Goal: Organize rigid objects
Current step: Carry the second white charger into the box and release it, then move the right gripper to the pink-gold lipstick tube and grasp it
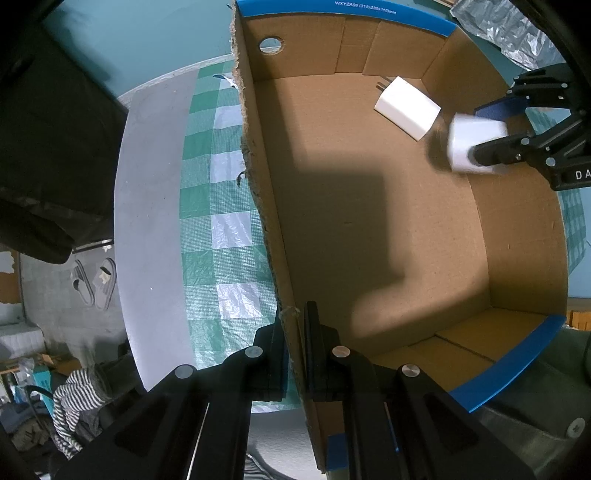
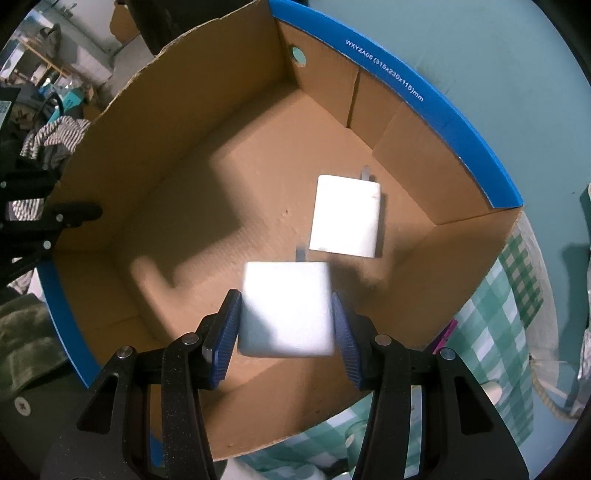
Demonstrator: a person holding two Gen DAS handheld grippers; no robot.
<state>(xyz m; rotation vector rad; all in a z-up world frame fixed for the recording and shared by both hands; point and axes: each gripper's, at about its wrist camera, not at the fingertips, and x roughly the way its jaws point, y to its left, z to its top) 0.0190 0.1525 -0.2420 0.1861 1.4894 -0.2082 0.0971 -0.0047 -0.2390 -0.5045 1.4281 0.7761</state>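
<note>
An open cardboard box (image 1: pixel 517 240) with blue rims (image 2: pixel 480 155) sits on a checked cloth. A white plug adapter (image 1: pixel 407 107) lies on the box floor; it also shows in the right wrist view (image 2: pixel 345 216). My right gripper (image 2: pixel 286 321) is shut on a second white adapter (image 2: pixel 286 308) and holds it over the box floor; in the left wrist view this adapter (image 1: pixel 474 146) is blurred. My left gripper (image 1: pixel 293 325) is shut on the box's torn left wall (image 1: pixel 266 206), one finger on each side.
A green and white checked cloth (image 1: pixel 221 229) covers the table beside the box, with a grey table edge (image 1: pixel 147 221) to its left. Crinkled foil (image 1: pixel 509 29) lies behind the box. Clothes and slippers (image 1: pixel 94 280) lie on the floor below.
</note>
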